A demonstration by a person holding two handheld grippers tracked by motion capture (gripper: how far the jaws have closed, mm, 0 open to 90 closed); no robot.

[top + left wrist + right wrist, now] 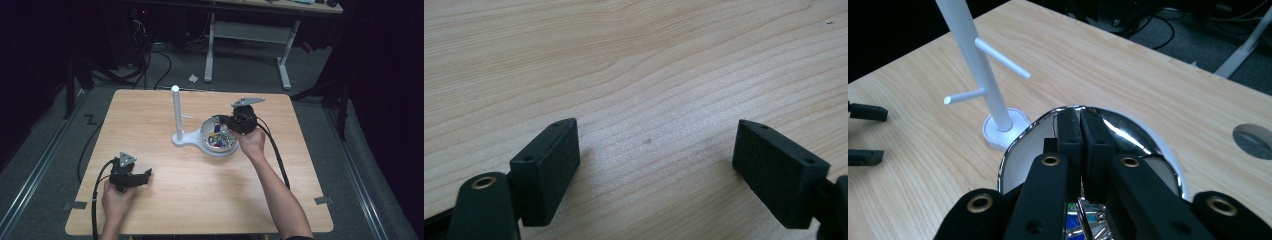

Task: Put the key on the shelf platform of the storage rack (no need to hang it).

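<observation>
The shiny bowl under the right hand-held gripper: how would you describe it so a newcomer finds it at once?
On the wooden table, look right of the tall white post with side pegs. The bowl sits on the round end of that post's white base, with the shut right hand-held gripper over it. It is the table's sole mirror-bright thing, and it holds small colourful pieces.

Lab: cables [145,60], test table [200,200]

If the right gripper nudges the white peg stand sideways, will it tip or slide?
Probably slide rather than tip: the white peg stand rises from a flat base joined to the wide plate under the shiny bowl, which likely steadies it. The post looks thin and tall, so a push near its top may flex it. The smooth wooden table should offer little grip.
</observation>
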